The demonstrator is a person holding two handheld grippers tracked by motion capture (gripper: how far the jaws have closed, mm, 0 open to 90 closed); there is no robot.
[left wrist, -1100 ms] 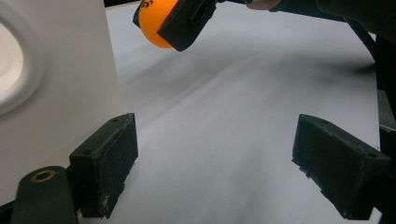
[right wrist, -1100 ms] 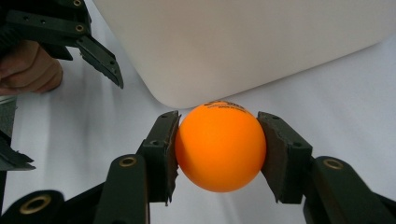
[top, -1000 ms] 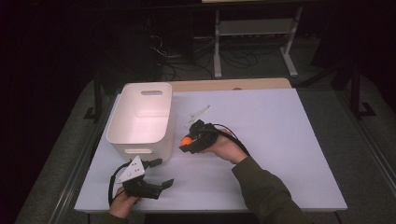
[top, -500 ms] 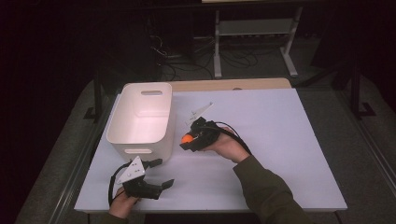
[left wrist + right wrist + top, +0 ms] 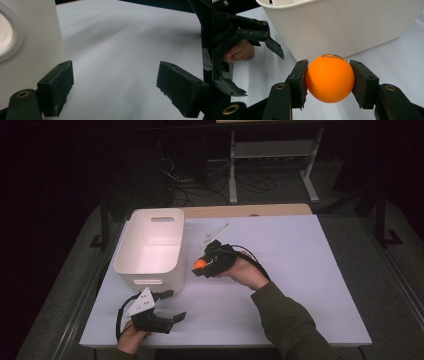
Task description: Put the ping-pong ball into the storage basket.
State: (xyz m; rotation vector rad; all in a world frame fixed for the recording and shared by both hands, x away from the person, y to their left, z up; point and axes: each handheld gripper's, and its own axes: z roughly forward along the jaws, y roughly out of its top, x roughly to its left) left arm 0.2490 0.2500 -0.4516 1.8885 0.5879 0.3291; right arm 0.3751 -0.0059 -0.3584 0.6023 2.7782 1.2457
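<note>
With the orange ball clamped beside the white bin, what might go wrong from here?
1. The right tool pinches the round orange ball only at its sides; it may squirt out.
2. The ball sits level with the white bin wall, below the rim; moving straight across could bump it.
3. The left tool, open, lies near the bin.

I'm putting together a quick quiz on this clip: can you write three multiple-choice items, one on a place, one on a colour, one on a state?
1. Where is the white bin on the table?
A. at its left side
B. at its right edge
C. on the floor

2. What colour is the ball?
A. green
B. orange
C. blue

3. How does the left gripper stand?
A. shut on the ball
B. shut on the bin's rim
C. open, nothing between its jaws

Key: 1 A, the high view shows it left of the right gripper; 2 B, the right gripper view shows it orange; 3 C, bare table shows between the jaws.
</note>
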